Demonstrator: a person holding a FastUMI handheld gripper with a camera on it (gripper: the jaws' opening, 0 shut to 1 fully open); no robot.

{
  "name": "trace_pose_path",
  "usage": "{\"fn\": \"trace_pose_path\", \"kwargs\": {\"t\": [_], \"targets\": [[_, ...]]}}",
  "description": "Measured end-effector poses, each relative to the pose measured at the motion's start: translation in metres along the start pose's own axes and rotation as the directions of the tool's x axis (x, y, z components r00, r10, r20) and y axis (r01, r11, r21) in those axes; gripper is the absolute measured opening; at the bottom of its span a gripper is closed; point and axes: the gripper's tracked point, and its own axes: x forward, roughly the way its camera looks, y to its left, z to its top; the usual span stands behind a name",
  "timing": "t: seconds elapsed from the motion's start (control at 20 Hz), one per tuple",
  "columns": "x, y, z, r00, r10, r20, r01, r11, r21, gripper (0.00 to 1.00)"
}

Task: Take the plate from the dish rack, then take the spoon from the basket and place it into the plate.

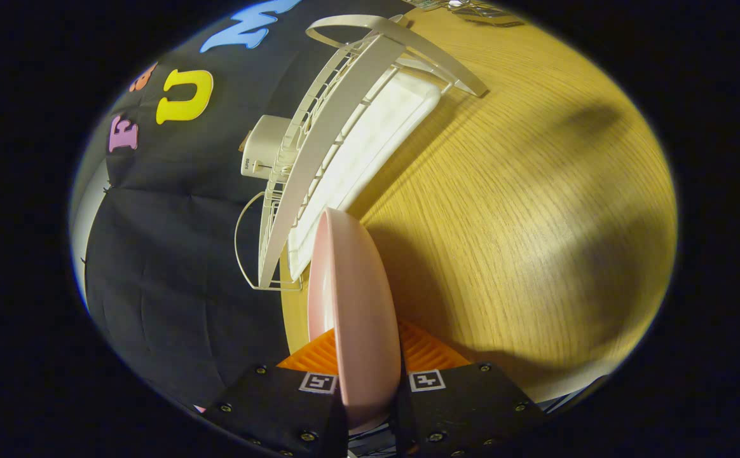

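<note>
Desk [535,210]: bare wood ahead and to one side of the fingers, room to set the plate down. Rack [338,127]: beyond the fingers, seen tilted because the gripper is rolled; its slots look empty from here. Small white box [262,146] on the wall behind the rack. Plate [354,305]: pink, edge-on between the fingers, clear of the rack and off the desk. Gripper [370,388]: fingers closed on the plate's rim, one each side. Status, my read: plate pulled from the rack, step one nearly done, not yet put down. Left: set plate flat on desk, release, fetch spoon from basket, drop it into the plate.
</note>
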Motion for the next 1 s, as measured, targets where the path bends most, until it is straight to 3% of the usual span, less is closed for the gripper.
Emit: {"fn": "trace_pose_path", "kwargs": {"t": [0.4,0.45,0.5,0.6,0.8,1.0], "targets": [[-0.007,0.002,-0.002,0.998,-0.065,-0.009,0.064,0.991,-0.119,0.31],[-0.012,0.007,-0.001,0.998,-0.055,0.001,0.054,0.99,-0.127,0.36],[-0.011,0.004,0.003,0.997,-0.07,0.013,0.071,0.988,-0.139,0.55],[-0.022,-0.002,0.004,0.994,-0.11,0.024,0.112,0.981,-0.16,0.63],[-0.045,-0.011,0.016,0.986,-0.146,0.081,0.159,0.968,-0.194,0.63],[-0.079,-0.005,0.067,0.958,-0.134,0.253,0.187,0.962,-0.201,0.63]]}}
